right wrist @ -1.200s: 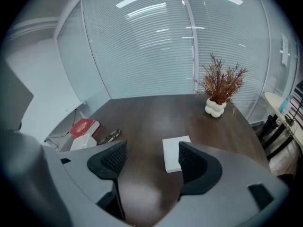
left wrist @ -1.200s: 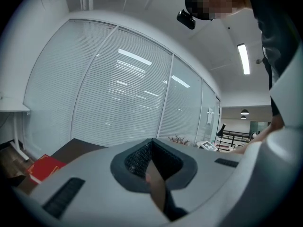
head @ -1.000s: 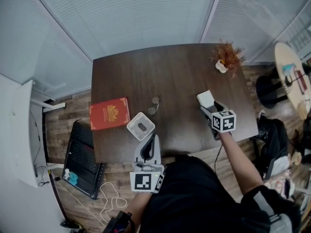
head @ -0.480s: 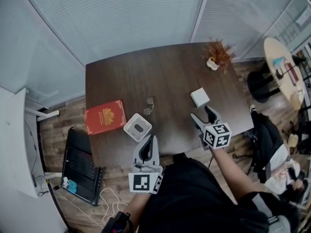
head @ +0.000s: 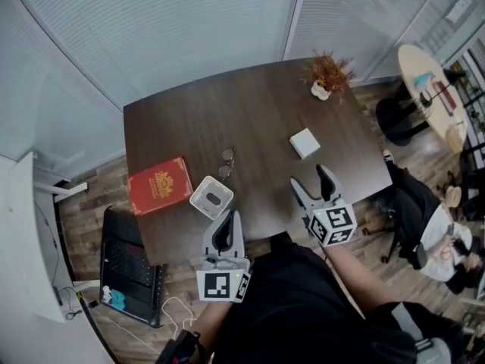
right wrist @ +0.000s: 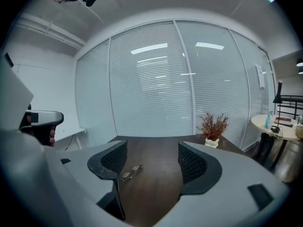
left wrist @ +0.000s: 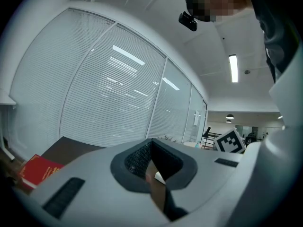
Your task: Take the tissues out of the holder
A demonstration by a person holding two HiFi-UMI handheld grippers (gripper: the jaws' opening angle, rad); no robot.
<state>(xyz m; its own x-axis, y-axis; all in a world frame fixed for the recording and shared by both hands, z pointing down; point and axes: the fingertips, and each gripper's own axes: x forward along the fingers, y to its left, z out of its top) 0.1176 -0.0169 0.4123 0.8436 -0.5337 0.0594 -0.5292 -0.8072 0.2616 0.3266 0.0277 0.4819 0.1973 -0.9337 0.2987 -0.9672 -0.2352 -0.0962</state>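
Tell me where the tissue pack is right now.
In the head view, the tissue pack lies on the right half of the table, just ahead of the open right gripper, between it and the potted plant at the far edge.

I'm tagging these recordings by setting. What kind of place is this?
Most likely an office meeting room. A dark wooden table stands in a corner of glass walls covered by white blinds, and a strip light is set in the ceiling, as is common in offices.

Probably an office: blind-covered glass walls (head: pixel 189 29), meeting table (head: pixel 258 112).
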